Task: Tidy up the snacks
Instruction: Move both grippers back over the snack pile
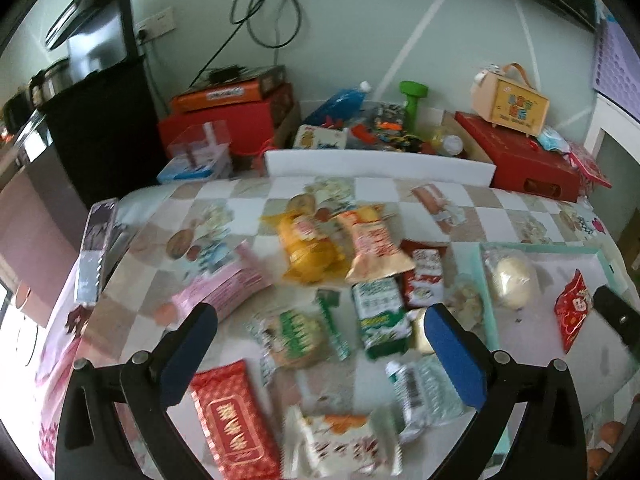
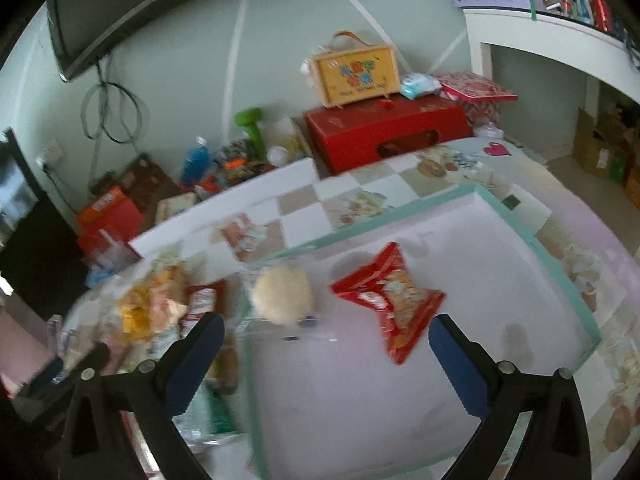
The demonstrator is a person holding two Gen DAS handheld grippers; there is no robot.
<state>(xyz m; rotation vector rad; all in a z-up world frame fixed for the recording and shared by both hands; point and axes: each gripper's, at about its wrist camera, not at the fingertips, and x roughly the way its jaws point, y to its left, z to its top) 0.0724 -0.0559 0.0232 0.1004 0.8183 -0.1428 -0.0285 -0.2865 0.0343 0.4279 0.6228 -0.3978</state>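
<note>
Several snack packets lie on the checkered tablecloth in the left wrist view: a yellow bag [image 1: 310, 250], an orange-white packet [image 1: 374, 246], green-white packets [image 1: 380, 312] [image 1: 294, 336], a red packet [image 1: 234, 420] and a white-orange one [image 1: 340, 442]. My left gripper [image 1: 320, 344] is open and empty above them. A teal-rimmed white tray [image 2: 560, 264] holds a wrapped pale bun [image 2: 282, 294] and a red packet [image 2: 390, 298]. My right gripper [image 2: 326, 354] is open and empty over the tray. The tray [image 1: 486, 280], bun [image 1: 512, 282] and red packet [image 1: 572, 310] also show in the left wrist view.
A pink box [image 1: 228, 284] lies left of the snacks. Behind the table stand red boxes [image 2: 384, 128], a yellow carry case [image 2: 356, 70], a green dumbbell [image 1: 414, 102] and clutter. A white board [image 1: 376, 164] lines the far edge. The right gripper's finger [image 1: 616, 316] shows at the right.
</note>
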